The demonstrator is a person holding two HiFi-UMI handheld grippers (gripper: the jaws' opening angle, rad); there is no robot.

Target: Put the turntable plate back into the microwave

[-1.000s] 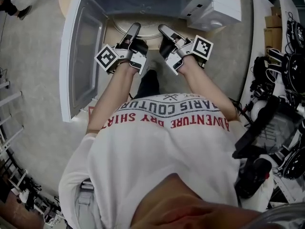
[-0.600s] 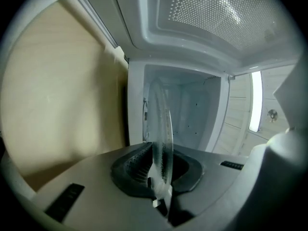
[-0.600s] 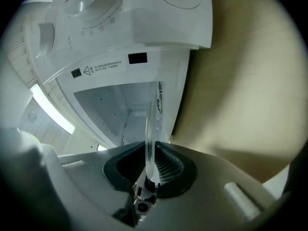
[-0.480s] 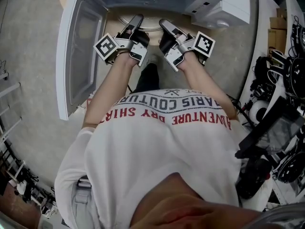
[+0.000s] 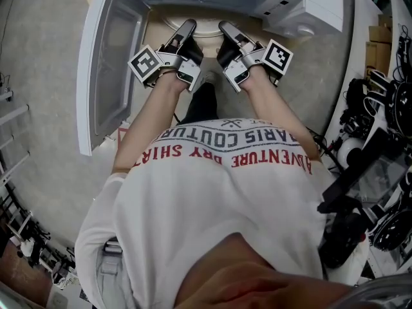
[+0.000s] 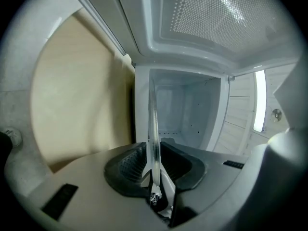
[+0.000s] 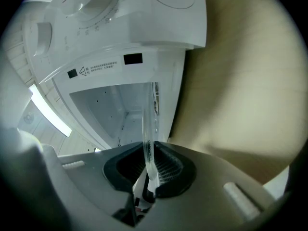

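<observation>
Head view | left gripper [image 5: 188, 26], right gripper [image 5: 224, 27] pinch turntable plate [image 5: 206, 29] | microwave [image 5: 302, 0] open

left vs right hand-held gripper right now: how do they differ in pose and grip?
The left hand-held gripper clamps the left rim of the turntable plate, on the side of the open door. The right hand-held gripper clamps the right rim, on the side of the control panel.
The left marker cube sits outboard left; the right marker cube outboard right.
Shared: both are shut on the plate's edge and aimed into the microwave.
</observation>
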